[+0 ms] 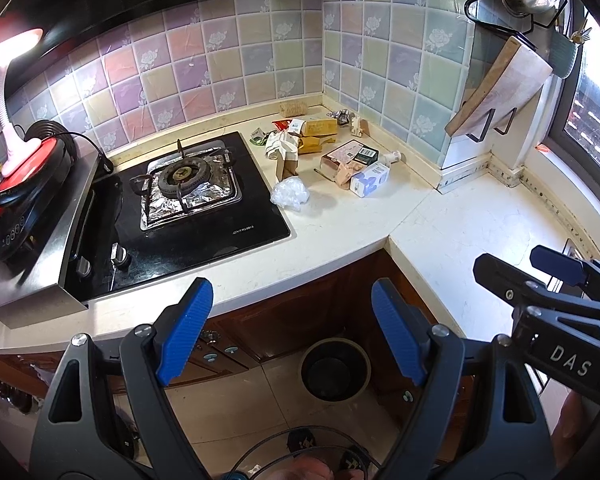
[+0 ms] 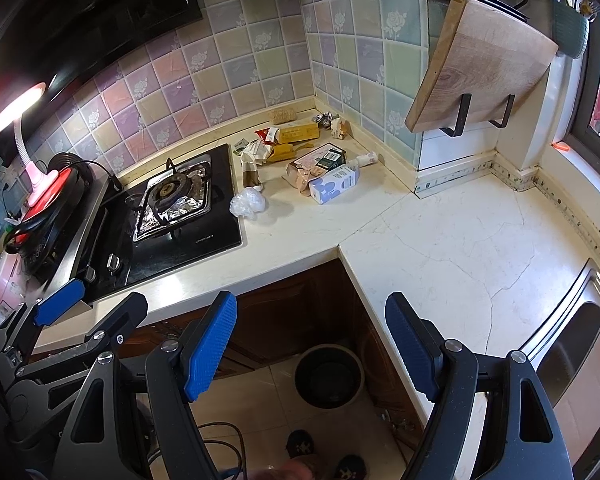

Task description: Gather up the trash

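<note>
- Up front, the left gripper [image 1: 292,332] hangs over the counter's near edge with its blue pads [image 1: 186,330] well apart, nothing between them.
- The right gripper [image 2: 312,346] sits beside it, jaws likewise spread wide and empty; it also shows at the right edge of the left view.
- Trash [image 1: 324,148] lies in a loose heap at the far corner of the counter [image 1: 460,232], right of the stove [image 1: 188,200].
- In the heap: a crumpled clear bag [image 1: 290,194] nearest, just beside the stove's right edge; a white-and-blue carton [image 2: 334,184] lying on its side; yellow boxes [image 2: 298,133] farther back; a small white bottle [image 2: 366,158] on its side near the right wall.
- On the floor below the counter's inner corner stands a round dark bin [image 2: 328,376], between the two grippers in both views.
- A wooden board [image 2: 484,68] leans in a wall rack at the right, above the counter.
- A pink lamp [image 1: 8,92] stands on a red-topped appliance [image 1: 28,184] at the far left.
- A steel sink [image 2: 572,320] shows at the right edge.
</note>
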